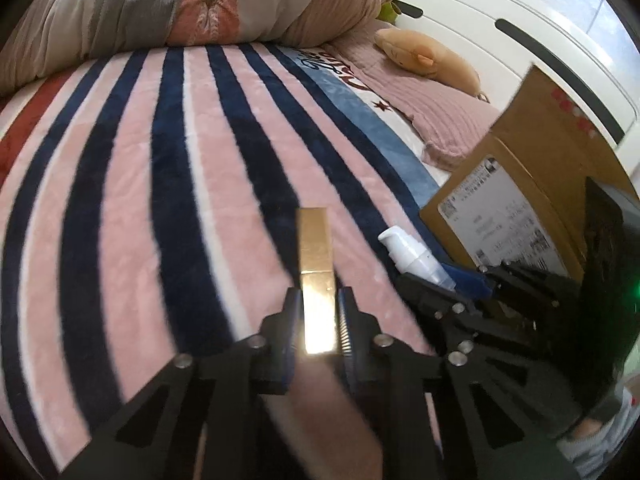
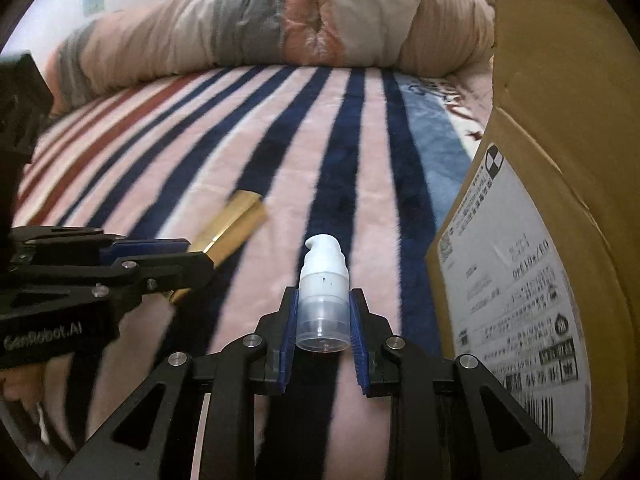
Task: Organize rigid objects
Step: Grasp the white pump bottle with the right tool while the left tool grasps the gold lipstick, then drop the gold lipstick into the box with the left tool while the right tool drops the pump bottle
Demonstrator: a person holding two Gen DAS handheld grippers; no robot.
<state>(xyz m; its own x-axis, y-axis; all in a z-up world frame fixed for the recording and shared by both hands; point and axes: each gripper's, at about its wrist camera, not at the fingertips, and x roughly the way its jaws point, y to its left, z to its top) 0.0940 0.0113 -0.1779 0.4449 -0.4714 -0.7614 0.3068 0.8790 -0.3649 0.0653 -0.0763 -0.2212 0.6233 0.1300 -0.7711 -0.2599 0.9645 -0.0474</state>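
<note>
Your left tool [image 1: 319, 312] is clamped on the gold tube [image 1: 316, 276], held above the striped blanket [image 1: 160, 160]. Your right tool [image 2: 322, 316] is clamped on the white pump bottle [image 2: 322, 280]; the cardboard box [image 2: 540, 200] stands at 3 o'clock.

A striped blanket [image 1: 160, 184], rumpled duvet [image 2: 280, 20], and perhaps a plush toy [image 1: 428, 56].
</note>
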